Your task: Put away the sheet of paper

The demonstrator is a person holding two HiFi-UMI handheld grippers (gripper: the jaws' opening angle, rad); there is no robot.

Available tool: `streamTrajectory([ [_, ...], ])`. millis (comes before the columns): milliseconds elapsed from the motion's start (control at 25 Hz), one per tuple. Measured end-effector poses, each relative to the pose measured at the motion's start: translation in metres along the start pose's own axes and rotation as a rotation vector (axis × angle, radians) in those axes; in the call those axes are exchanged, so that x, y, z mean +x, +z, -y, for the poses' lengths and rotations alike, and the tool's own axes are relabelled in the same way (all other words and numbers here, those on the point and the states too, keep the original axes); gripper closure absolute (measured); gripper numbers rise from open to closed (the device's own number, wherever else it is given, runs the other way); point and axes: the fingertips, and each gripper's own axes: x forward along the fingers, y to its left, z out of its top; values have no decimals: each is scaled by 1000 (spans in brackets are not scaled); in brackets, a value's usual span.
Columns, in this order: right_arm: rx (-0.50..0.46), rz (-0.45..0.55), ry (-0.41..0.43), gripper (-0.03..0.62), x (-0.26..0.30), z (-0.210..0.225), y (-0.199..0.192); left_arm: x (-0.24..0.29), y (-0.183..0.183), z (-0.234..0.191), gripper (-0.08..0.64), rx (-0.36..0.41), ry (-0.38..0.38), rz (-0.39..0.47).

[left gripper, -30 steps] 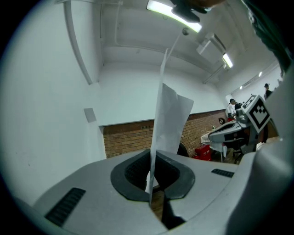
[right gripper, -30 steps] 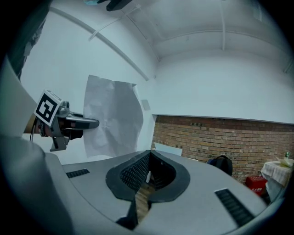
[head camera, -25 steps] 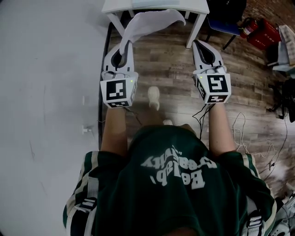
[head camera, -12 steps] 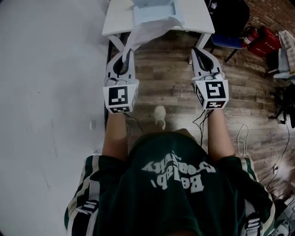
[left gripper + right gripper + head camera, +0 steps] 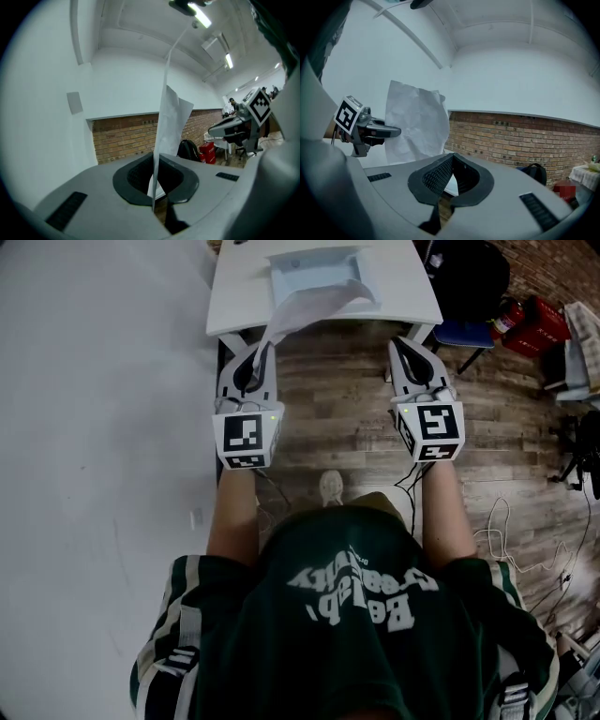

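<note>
My left gripper (image 5: pixel 263 345) is shut on the lower corner of a white sheet of paper (image 5: pixel 314 304). The sheet rises from the jaws, and its free end hangs over the front edge of the white table (image 5: pixel 234 306). In the left gripper view the paper (image 5: pixel 171 117) stands edge-on, pinched where the left gripper (image 5: pixel 154 159) closes. My right gripper (image 5: pixel 399 339) is level with the left, to its right, shut with nothing in it. The right gripper view shows the right gripper (image 5: pixel 452 158) closed, with the crumpled sheet (image 5: pixel 417 122) and the left gripper (image 5: pixel 370 130) off to the left.
A pale blue open tray (image 5: pixel 286 276) sits on the table just beyond the paper. A dark chair (image 5: pixel 464 282) and red extinguishers (image 5: pixel 534 315) stand to the right. Cables (image 5: pixel 520 540) trail on the wooden floor. A white wall (image 5: pixel 94 427) runs along the left.
The person has stepped toward the table. The table and tray have come further into view, and the held sheet's free end now reaches over the table's front edge.
</note>
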Motion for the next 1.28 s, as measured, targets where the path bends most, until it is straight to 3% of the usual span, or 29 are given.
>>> streamTrajectory([
  [240,1,-7,-16,598,23,5,-1,21,-11,-8,558,-6,-33,-13],
  [760,12,-28,13,598,71,23,-17,63,-32,-25,558,4,-17,-58],
  [1280,52,-51,114,598,190,85,-47,169,-69,-45,558,36,42,-166],
])
